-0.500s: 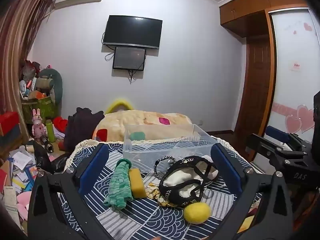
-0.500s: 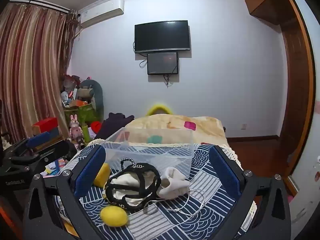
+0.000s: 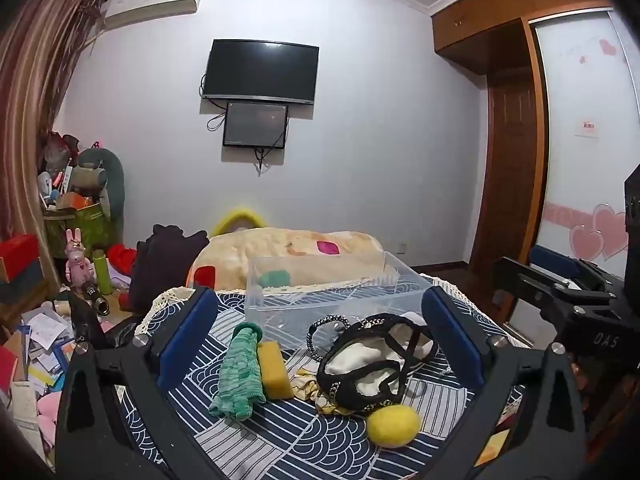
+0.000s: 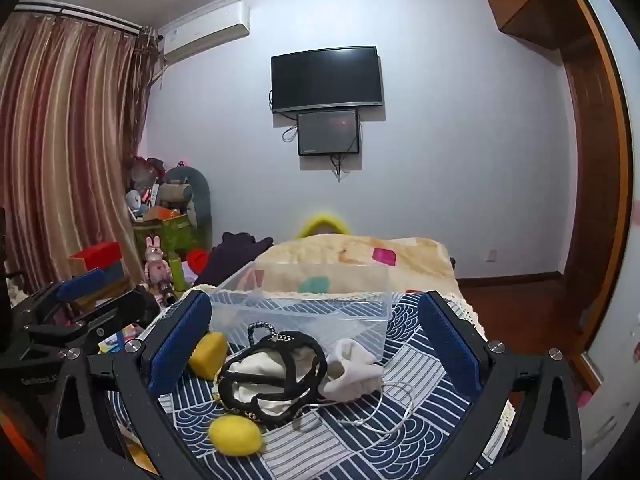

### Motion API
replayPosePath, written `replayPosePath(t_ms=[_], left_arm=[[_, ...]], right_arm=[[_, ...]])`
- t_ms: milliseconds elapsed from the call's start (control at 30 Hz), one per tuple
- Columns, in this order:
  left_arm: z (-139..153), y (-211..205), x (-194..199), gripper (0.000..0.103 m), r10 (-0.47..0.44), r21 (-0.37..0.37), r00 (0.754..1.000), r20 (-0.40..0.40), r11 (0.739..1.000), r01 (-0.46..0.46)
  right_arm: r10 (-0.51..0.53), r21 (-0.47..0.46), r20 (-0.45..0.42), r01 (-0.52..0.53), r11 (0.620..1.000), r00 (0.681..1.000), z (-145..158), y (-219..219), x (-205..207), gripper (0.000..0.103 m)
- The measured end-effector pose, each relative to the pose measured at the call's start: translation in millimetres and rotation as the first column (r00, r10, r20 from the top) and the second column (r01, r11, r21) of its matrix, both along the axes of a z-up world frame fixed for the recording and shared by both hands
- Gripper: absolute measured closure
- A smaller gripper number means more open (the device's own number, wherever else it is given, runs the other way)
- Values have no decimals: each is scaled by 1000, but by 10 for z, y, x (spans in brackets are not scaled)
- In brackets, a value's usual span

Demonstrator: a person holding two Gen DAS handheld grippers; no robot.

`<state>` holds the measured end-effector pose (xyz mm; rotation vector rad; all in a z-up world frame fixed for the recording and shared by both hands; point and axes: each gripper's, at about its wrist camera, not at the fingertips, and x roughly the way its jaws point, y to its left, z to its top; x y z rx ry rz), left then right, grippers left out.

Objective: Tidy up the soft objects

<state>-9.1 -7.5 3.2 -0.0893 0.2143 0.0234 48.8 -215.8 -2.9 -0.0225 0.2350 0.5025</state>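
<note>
Soft items lie on a blue patterned cloth [image 3: 280, 440] before a clear plastic bin [image 3: 332, 300]: a green knit piece [image 3: 238, 366], a yellow sponge [image 3: 275, 376], a black strappy garment over white cloth [image 3: 372, 368], a yellow felt lemon [image 3: 393, 420]. The right wrist view shows the bin [image 4: 304, 312], sponge [image 4: 208, 354], garment [image 4: 276, 376], white sock [image 4: 352, 368], lemon [image 4: 236, 436] and a white cord [image 4: 384, 412]. My left gripper [image 3: 320, 336] is open and empty above them. My right gripper [image 4: 316, 340] is open and empty too.
A folded beige blanket [image 3: 288, 256] and dark clothing [image 3: 160, 264] lie behind the bin. Clutter, boxes and a pink rabbit toy [image 3: 78, 260] crowd the floor at left. A wardrobe and door [image 3: 508, 168] stand at right. The right gripper's body [image 3: 560, 300] shows at right.
</note>
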Motion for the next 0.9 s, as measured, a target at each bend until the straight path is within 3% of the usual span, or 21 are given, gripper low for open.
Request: replayPosePath(t_ms=[900], left_arm=[[-10, -5, -4, 0, 8, 6, 1000, 3, 1000, -8]], right_arm=[[15, 13, 7, -15, 1000, 1000, 8, 8, -36, 0]])
